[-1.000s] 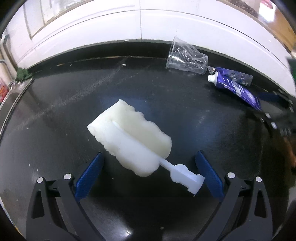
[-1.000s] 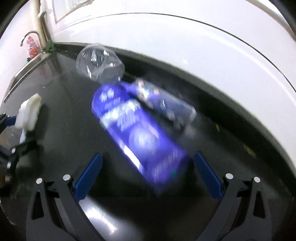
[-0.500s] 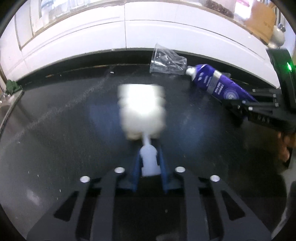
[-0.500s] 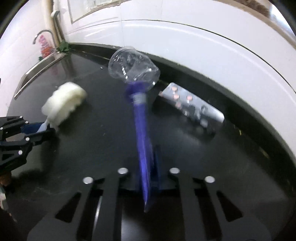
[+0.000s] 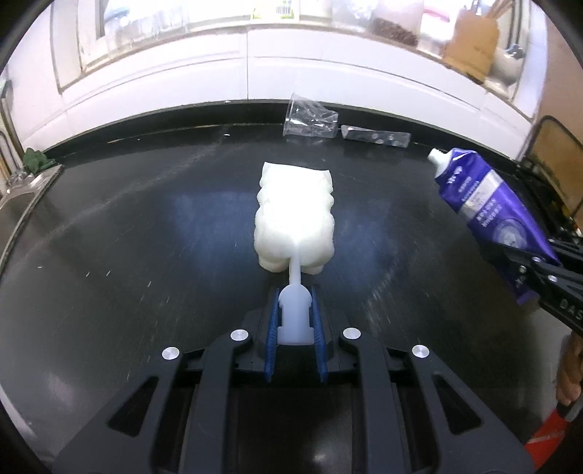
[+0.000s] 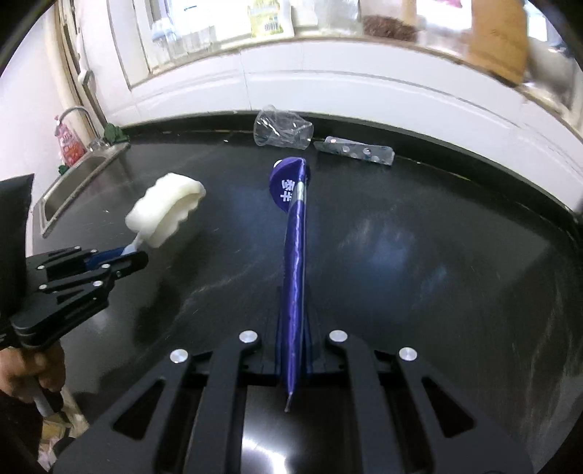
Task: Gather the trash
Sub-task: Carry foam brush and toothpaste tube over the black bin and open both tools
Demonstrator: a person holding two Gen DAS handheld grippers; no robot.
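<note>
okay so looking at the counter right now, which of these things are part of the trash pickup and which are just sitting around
Part of the trash job:
- sponge brush, clamped in the left gripper
- purple tube, clamped in the right gripper
- crushed clear cup, on the counter
- blister pack, beside the cup

Probably just lying about:
- sink and its faucet
- jars on the shelf
</note>
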